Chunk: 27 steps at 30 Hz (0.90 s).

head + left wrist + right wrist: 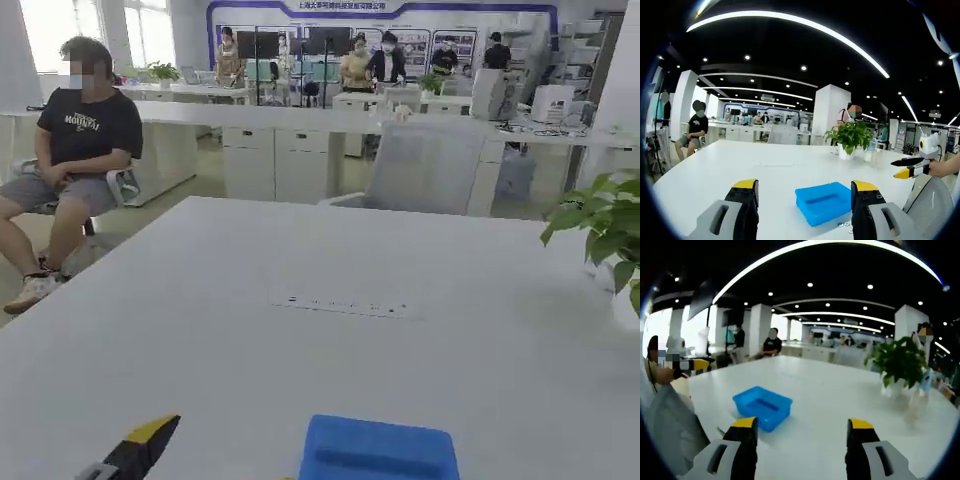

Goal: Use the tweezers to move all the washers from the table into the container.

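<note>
Left tool [804, 185] is hovering, jaws spread wide, facing the blue container [823, 201] on the surface [740, 165]; washers [844, 225] are lying just beside the container's near edge; right tool [802, 422], to the container's right, is gaping wide too.

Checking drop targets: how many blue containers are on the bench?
1. The blue container sits on the white table, just ahead of the left gripper. Another could lie out of frame.

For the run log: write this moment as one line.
left tool open, empty | right tool open, empty | blue box on table | washers on table beside box
</note>
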Motion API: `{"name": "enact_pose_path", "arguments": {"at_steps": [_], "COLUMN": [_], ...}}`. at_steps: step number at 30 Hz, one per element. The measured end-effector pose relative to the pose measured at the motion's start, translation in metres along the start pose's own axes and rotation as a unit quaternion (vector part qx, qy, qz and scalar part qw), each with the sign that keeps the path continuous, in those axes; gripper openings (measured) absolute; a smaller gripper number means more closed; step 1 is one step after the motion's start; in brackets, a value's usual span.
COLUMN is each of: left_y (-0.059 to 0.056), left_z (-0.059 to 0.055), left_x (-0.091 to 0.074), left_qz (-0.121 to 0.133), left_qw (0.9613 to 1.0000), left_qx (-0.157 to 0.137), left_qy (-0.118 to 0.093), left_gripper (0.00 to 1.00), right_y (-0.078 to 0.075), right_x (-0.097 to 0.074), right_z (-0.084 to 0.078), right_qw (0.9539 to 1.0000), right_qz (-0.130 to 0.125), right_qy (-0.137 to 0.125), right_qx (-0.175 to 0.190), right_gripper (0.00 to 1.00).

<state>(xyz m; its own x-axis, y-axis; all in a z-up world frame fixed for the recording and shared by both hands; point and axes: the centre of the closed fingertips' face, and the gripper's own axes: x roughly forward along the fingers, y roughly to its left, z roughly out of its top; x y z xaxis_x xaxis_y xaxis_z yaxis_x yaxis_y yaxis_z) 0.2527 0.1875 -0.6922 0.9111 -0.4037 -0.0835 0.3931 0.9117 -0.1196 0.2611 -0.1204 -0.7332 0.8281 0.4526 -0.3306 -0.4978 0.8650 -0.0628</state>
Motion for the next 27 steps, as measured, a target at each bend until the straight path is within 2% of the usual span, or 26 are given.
{"name": "enact_pose_path", "arguments": {"at_steps": [11, 21, 27], "left_y": [0.0018, -0.0027, 0.0003], "left_z": [-0.0025, -0.0033, -0.0024], "left_x": [-0.0002, 0.0007, -0.0003], "left_qz": [0.004, -0.008, -0.003], "left_qw": [1.0, 0.9999, 1.0], "left_qx": [-0.002, -0.003, -0.003], "left_qy": [0.006, 0.009, 0.006], "left_gripper": [0.7, 0.69, 0.69], "right_y": [0.0, -0.0068, -0.0066], "right_x": [0.0024, 0.0009, 0.0017], "right_z": [-0.0056, -0.0074, -0.0093], "right_qw": [0.9999, 1.0, 0.9999], "right_qz": [0.009, -0.005, -0.004], "right_qy": [0.007, 0.008, 0.012], "right_qx": [-0.002, 0.001, -0.001], "right_gripper": [0.66, 0.66, 0.66]}}
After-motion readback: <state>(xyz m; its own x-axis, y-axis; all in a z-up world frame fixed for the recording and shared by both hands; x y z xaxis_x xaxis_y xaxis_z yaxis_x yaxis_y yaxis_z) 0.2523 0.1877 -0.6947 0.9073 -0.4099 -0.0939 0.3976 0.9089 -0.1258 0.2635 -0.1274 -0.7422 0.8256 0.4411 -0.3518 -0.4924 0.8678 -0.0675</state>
